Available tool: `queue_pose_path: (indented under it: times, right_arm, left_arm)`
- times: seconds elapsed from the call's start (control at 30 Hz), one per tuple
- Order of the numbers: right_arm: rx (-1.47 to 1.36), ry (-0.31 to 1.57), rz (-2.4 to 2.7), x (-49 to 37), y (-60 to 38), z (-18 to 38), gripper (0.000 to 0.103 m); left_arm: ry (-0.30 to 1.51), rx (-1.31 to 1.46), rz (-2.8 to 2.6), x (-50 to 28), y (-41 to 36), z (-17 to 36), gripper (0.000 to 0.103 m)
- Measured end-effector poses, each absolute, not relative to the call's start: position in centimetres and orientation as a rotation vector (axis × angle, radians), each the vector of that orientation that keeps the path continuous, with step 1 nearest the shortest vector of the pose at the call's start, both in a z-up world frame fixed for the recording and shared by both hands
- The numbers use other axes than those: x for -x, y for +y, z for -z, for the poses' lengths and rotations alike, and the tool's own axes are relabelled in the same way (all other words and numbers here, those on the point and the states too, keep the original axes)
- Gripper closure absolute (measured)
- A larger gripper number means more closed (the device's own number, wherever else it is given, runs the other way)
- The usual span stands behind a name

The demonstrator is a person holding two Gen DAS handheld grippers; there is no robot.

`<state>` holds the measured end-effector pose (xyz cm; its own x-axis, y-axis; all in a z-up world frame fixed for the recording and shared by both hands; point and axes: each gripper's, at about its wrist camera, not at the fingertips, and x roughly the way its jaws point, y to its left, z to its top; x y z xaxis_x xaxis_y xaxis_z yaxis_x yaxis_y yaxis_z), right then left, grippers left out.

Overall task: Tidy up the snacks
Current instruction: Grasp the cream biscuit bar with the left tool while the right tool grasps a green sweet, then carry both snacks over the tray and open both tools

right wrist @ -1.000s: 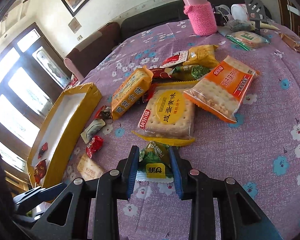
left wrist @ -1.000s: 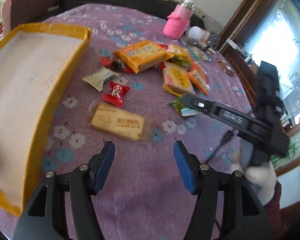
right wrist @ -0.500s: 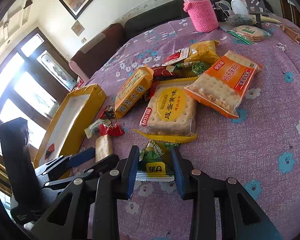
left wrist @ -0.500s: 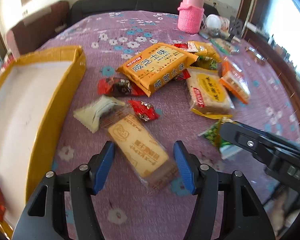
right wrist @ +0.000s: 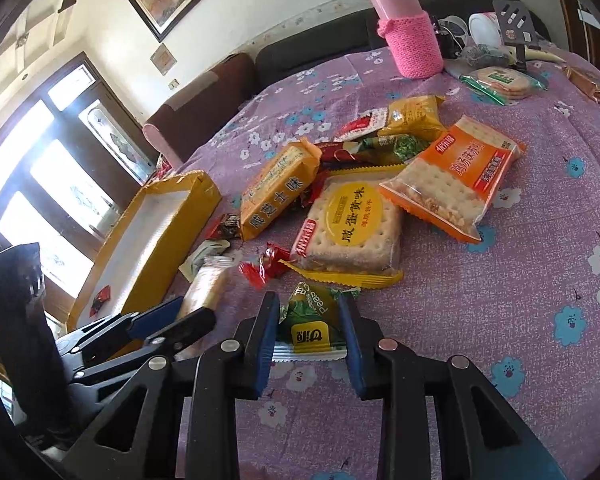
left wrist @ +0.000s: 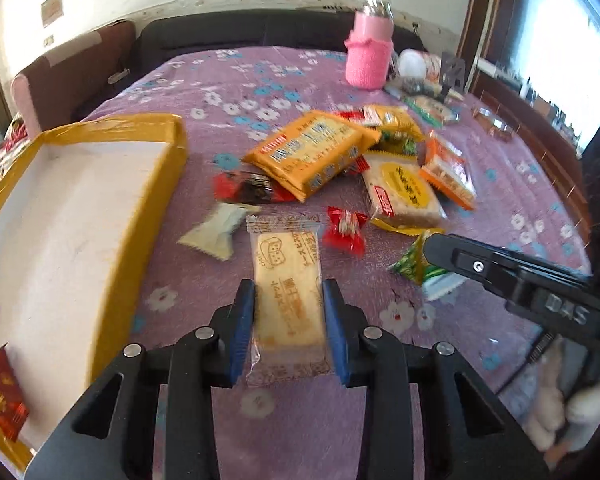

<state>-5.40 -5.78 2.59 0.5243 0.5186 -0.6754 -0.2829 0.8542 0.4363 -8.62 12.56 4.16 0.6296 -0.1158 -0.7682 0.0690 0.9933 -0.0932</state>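
Snacks strewn over a purple flowered tablecloth (right wrist: 500,320), just beside a yellow-walled tray (left wrist: 156,200) with white floor. Nearest, a pale biscuit packet (left wrist: 286,300) in clear wrap, clamped between the blue pads of the left gripper (left wrist: 288,320), jaws just closed onto it. To the right, a green pea packet (right wrist: 312,328) reading "Peas", pinched in the right gripper (right wrist: 310,336), jaws just narrowed on it. Beyond, a red candy (left wrist: 346,230), a round-labelled cracker pack (right wrist: 352,228) with Chinese script, an orange cracker bag (right wrist: 456,184), a yellow biscuit pack (left wrist: 312,152). Farther back, a pink knit-sleeved bottle (right wrist: 410,36). "DAS" legible on the right gripper's body.
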Motion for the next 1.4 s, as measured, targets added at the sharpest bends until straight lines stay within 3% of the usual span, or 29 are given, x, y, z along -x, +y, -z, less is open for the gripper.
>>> queue_pose_path:
  times: [0.37, 0.5, 0.53, 0.63, 0.7, 0.77, 0.83, 1.1, 1.4]
  right_arm:
    - [-0.262, 0.868, -0.492, 6.0, -4.8, -2.7, 0.079]
    - [-0.172, 0.879, -0.447, 6.9, -3.5, -2.6, 0.067]
    - [-0.169, 0.886, -0.437, 6.8, -3.4, -2.5, 0.056]
    - [-0.151, 0.910, -0.405, 6.9, -2.9, -2.1, 0.052]
    - [-0.147, 0.917, -0.390, 6.9, -2.7, -2.1, 0.056]
    - [-0.155, 0.922, -0.383, 6.9, -2.6, -2.1, 0.070]
    - [-0.152, 0.924, -0.381, 7.1, -2.4, -2.5, 0.072]
    - [-0.118, 0.880, -0.466, 8.9, 0.8, -6.5, 0.073]
    - [-0.124, 0.939, -0.754, 8.5, 12.5, -9.5, 0.073]
  left_arm:
    - [0.754, 0.231, 0.015, 14.9, 22.4, -8.3, 0.071]
    - [0.724, 0.260, -0.002, 16.7, 24.7, -8.8, 0.071]
    - [0.716, 0.268, -0.003, 17.0, 25.2, -8.8, 0.071]
    - [0.696, 0.284, -0.007, 17.7, 26.1, -8.9, 0.071]
    - [0.688, 0.294, -0.010, 18.0, 26.7, -8.8, 0.071]
    - [0.683, 0.301, -0.013, 18.3, 27.3, -8.8, 0.071]
    - [0.678, 0.306, -0.022, 18.5, 28.1, -8.7, 0.071]
    - [0.678, 0.262, -0.092, 17.4, 32.1, -9.4, 0.071]
    - [0.762, 0.241, -0.130, 12.1, 36.6, -8.4, 0.071]
